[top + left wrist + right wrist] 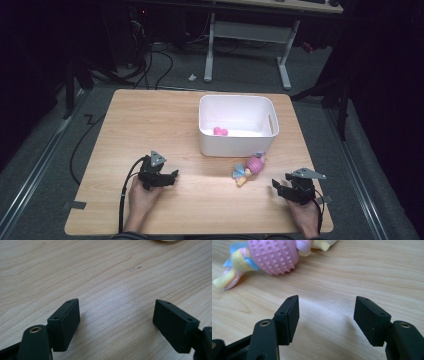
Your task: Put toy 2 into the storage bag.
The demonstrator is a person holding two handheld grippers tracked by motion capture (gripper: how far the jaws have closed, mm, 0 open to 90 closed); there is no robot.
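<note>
The toy (250, 170) lies on the wooden table (150, 125) just before the white plastic bin (237, 125), long axis slanting toward it, knobbly pink ball midway. Both grippers' jaws stand apart, empty.

Landmark: white bin (237, 145), far-centre of table (150, 120).
Left of bin: bare wood, wide passage.
Near side of bin: pink toy (250, 169) just beside its front wall, narrowing that lane.
Nearer than toy: open strip of wood.
Inside bin: small pink piece (220, 131) on floor.
</note>
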